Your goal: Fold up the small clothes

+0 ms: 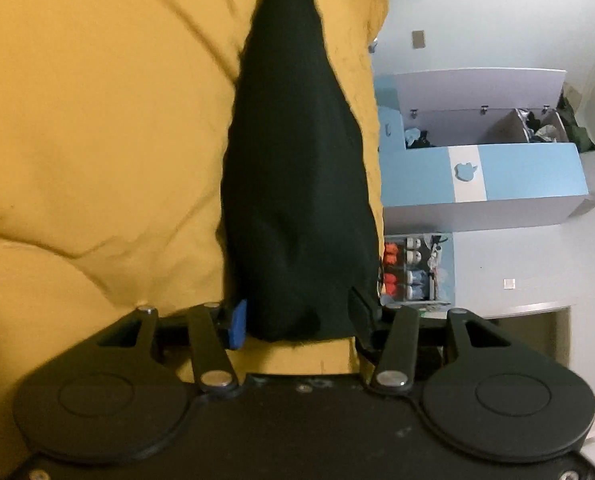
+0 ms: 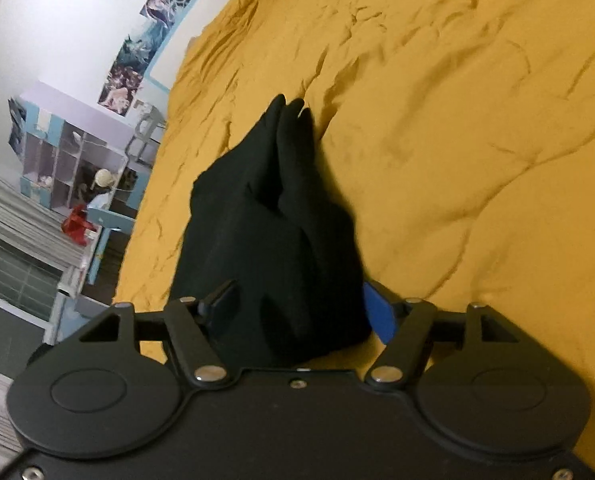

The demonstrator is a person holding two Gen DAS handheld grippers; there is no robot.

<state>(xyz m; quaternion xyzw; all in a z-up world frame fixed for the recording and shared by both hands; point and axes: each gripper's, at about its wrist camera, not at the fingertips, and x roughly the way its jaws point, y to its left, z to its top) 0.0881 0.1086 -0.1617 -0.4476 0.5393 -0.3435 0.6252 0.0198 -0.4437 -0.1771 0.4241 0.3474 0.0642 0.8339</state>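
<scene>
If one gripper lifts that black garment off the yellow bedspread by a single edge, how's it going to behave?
The black garment would probably droop and unfold: it already lies in soft, bunched folds, with no stiff edge visible. It looks thin, so likely light for its size. On the rumpled yellow bedspread it would probably drag and wrinkle rather than slide if pushed. It won't roll or tip.

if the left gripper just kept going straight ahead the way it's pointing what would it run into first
The black garment: it lies between the open fingers of the left gripper and stretches ahead along its line. Under and beyond it is the yellow bedspread. Depth is hard to judge.
</scene>
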